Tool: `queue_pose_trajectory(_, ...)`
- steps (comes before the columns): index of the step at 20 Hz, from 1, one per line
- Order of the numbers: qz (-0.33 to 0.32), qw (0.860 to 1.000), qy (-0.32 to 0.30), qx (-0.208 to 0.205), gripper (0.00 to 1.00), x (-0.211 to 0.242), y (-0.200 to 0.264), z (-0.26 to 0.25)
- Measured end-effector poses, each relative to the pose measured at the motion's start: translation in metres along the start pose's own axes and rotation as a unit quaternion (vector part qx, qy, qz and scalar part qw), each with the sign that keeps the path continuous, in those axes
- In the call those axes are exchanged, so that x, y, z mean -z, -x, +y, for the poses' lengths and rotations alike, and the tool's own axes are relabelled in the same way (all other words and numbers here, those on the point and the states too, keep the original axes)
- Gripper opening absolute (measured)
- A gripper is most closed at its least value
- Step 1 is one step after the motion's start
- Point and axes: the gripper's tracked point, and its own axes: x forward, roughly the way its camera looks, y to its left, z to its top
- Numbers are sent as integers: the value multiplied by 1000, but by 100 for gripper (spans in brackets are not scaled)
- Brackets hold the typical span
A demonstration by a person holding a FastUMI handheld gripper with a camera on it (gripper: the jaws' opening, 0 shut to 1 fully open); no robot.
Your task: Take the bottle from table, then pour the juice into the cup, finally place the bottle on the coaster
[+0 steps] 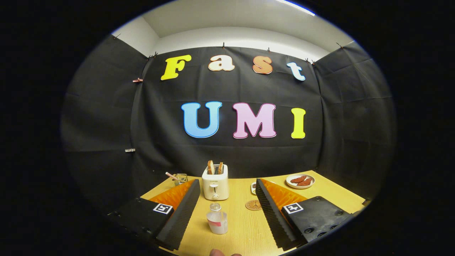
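Wooden bench (245, 227) is carrying every item, and its surface is showing a light grain. Gripper (227, 213) is hovering above the near edge with its fingers spread wide apart, released and grasping nothing. Bottle (217, 218) is standing upright between the fingers, nearer the left one, touching neither. It is clear, is carrying a clear cap, and is showing a pale liquid low inside with a red patch on its side.

Coaster (253, 204) is lying flat beyond the bottle and to its right, just beside the right finger's inner face; it is round and brown. Cup (180, 178) is sitting toward the far left corner, beyond the left finger's tip; it is clear glass and is holding a pink straw (171, 175) that is leaning left.

Toaster (215, 186) is standing toward the far edge, in line with the bottle and well apart from it. It is white, and two bread slices (215, 167) are protruding upright from its slots. Plate (300, 181) is resting toward the far right corner and is holding two reddish-brown pieces (301, 180). A second small white item is partly showing behind the right finger's tip; what it is cannot be told.

Part of a hand (217, 252) is showing at the near edge, below the bottle.
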Motion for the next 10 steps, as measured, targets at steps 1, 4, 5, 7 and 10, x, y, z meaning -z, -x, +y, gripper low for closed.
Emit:
queue_pose_trajectory(1,4,1000,3,-1,96,3,-1,0)
queue_pose_trajectory(4,11,1000,11,7,96,14,-4,-2)
queue_pose_trajectory(5,13,1000,13,9,96,19,-6,-1)
queue_pose_trajectory(7,20,999,25,15,96,35,-9,-1)
queue_pose_trajectory(10,36,998,44,5,96,67,-16,14)
